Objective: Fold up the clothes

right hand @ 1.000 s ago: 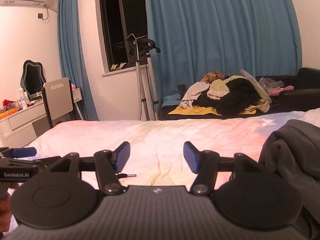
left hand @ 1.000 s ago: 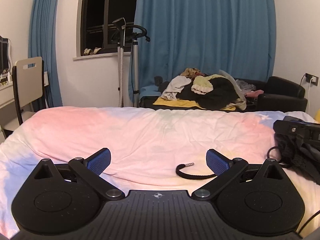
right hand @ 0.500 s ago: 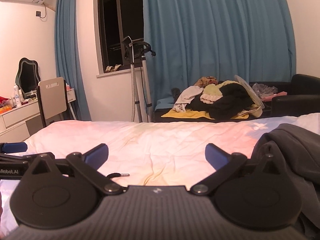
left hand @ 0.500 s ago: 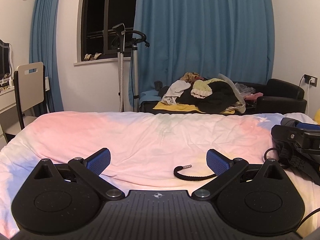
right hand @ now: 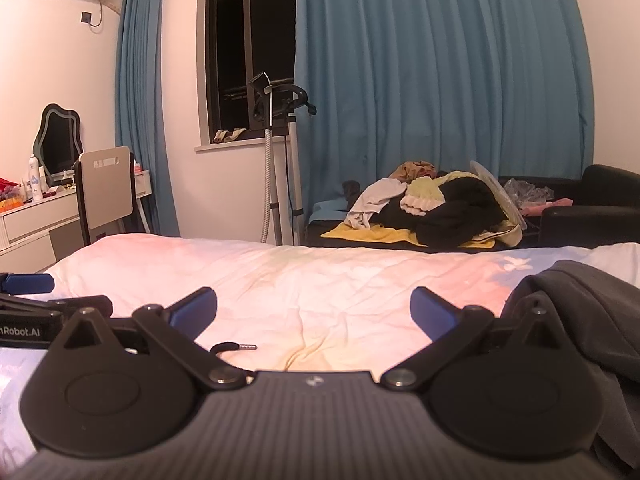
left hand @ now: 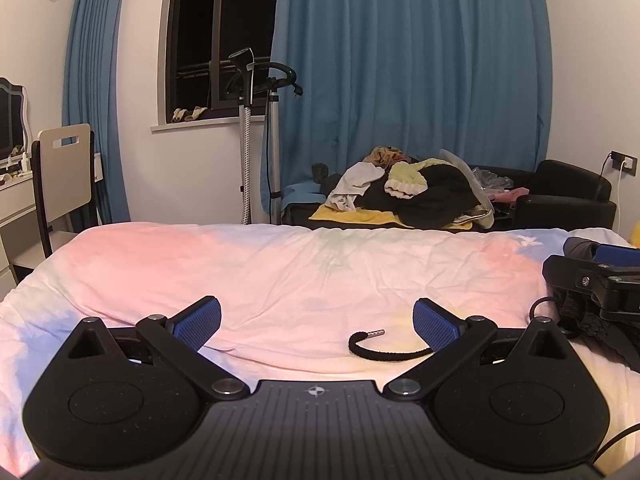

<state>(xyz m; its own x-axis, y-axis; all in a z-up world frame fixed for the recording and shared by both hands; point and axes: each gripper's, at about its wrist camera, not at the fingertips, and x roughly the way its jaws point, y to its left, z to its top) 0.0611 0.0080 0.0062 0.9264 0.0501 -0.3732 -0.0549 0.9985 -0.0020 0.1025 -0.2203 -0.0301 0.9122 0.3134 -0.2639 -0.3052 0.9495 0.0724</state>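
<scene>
One dark grey garment is seen bunched at the right edge of the bed, its black drawcord trailing left onto the sheet, so unfolded as yet. The right gripper is held just beside it, jaws spread wide, nothing between, prob. readied for a grasp. The left gripper is held likewise, wide apart and empty, w/ the cord end near its right pad.

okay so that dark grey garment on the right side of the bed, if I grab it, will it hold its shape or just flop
The dark grey garment will probably flop: it lies slumped in soft rounded folds on the bed. It looks thick, so likely somewhat heavy. Its black drawstring, curling loose, may dangle or snag.
</scene>
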